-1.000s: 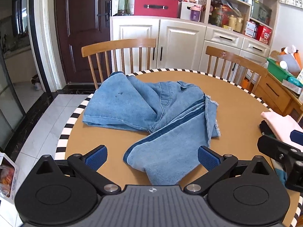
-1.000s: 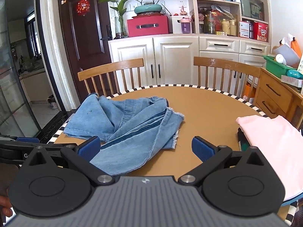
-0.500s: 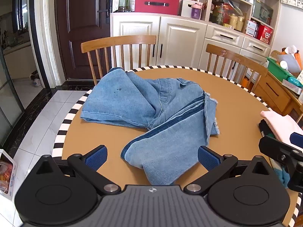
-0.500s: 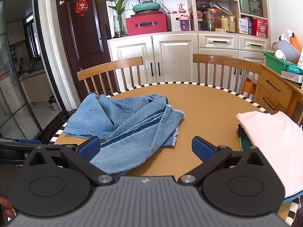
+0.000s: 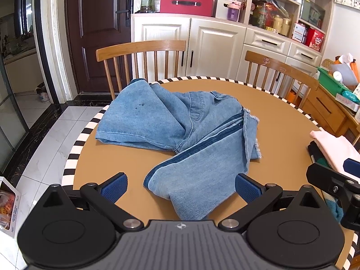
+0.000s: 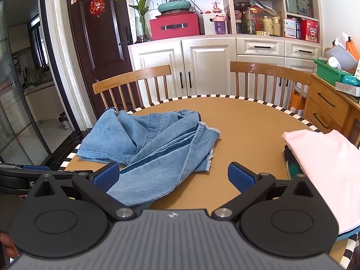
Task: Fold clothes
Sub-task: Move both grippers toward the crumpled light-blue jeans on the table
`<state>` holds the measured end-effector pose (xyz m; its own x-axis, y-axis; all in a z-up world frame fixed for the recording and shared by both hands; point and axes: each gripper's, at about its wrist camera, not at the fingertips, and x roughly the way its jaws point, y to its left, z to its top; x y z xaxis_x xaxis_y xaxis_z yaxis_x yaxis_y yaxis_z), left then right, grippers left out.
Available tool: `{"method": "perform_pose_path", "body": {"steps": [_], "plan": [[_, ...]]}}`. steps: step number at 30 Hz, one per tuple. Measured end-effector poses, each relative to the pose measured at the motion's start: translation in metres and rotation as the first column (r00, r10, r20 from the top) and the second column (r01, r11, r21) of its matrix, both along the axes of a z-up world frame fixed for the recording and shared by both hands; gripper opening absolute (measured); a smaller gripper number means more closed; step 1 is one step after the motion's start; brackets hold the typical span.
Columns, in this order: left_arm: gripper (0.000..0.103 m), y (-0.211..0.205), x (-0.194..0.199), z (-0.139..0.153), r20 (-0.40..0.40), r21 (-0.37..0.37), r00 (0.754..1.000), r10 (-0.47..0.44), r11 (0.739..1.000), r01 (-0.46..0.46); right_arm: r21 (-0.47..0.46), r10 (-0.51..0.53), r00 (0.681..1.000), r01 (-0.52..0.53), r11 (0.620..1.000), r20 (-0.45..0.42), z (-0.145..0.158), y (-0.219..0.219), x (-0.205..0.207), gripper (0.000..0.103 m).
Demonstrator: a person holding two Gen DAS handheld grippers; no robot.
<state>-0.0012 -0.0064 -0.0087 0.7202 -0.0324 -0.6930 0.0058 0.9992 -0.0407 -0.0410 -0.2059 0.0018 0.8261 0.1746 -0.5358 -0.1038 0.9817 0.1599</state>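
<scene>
Crumpled blue jeans [image 5: 180, 132] lie in a heap on the round brown table [image 5: 281, 123], one leg with a dark side stripe reaching toward me. They also show in the right wrist view [image 6: 155, 144]. My left gripper [image 5: 181, 187] is open and empty, just above the near leg end. My right gripper [image 6: 173, 177] is open and empty, over the jeans' near right edge. The right gripper also shows at the right edge of the left wrist view [image 5: 333, 180].
A stack of folded clothes with a pink top [image 6: 324, 162] sits at the table's right side. Two wooden chairs [image 5: 141, 60] [image 6: 270, 78] stand behind the table. White cabinets [image 6: 202, 67] and a wooden dresser [image 6: 330, 110] lie beyond.
Both grippers have moved slightly forward and lower toward the jeans. The jeans have not moved. Both grippers stay open.
</scene>
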Motion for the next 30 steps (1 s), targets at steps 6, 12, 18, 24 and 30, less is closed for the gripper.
{"method": "perform_pose_path", "body": {"steps": [6,12,18,24,30], "plan": [[0.103,-0.001,0.001,-0.001,-0.004,-0.005,1.000,-0.005,1.000,0.005,0.009,0.004,1.000,-0.004,1.000,-0.013,-0.004,0.000,0.001,0.103],[0.103,-0.002,0.002,-0.001,-0.004,-0.005,1.000,-0.006,1.000,0.006,0.010,0.003,1.000,-0.002,1.000,-0.015,-0.005,-0.002,0.003,0.103],[0.103,-0.002,0.005,-0.001,-0.013,-0.004,1.000,-0.005,1.000,0.005,0.014,0.004,1.000,-0.004,1.000,-0.022,-0.007,-0.003,0.005,0.103],[0.103,-0.004,0.007,-0.001,-0.016,0.001,1.000,-0.005,1.000,0.005,0.018,0.009,1.000,-0.008,1.000,-0.025,-0.008,-0.005,0.007,0.103],[0.103,-0.003,0.014,-0.003,-0.030,0.013,1.000,-0.002,1.000,0.002,0.032,0.010,0.999,-0.009,0.999,-0.035,-0.013,-0.005,0.014,0.103]]}}
